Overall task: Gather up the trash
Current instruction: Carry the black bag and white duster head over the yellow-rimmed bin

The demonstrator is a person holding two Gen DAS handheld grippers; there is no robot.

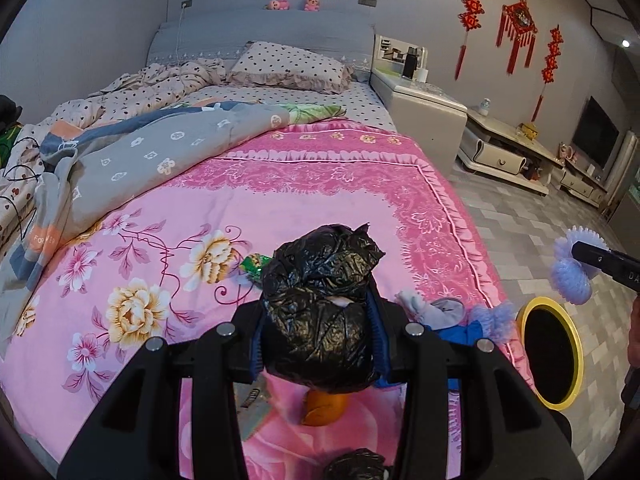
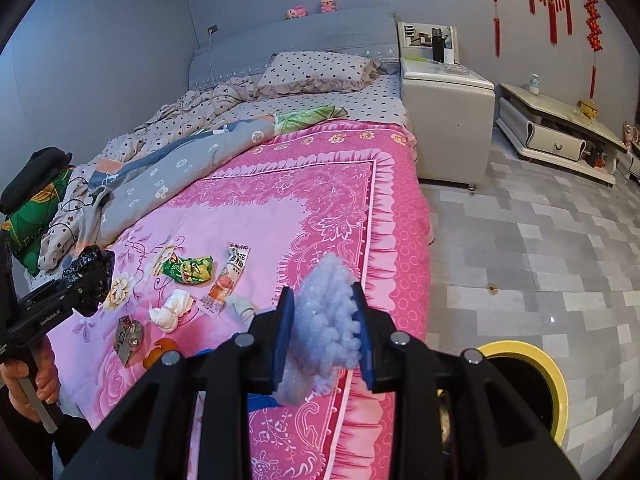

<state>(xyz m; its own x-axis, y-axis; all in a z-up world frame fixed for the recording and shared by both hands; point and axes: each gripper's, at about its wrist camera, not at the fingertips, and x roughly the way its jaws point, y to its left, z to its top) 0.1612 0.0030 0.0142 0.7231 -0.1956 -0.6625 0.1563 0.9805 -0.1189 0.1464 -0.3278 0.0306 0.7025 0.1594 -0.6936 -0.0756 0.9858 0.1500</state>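
Both hand-held grippers carry trash above the bed (image 2: pixel 248 216): the left hand-held gripper (image 1: pixel 318 328) squeezes a black bag wad (image 1: pixel 320 304), the right hand-held gripper (image 2: pixel 324 340) squeezes a fluffy purple puff (image 2: pixel 324 320). Keep squeezing until right over the yellow bin (image 2: pixel 556 392), probably on the floor.
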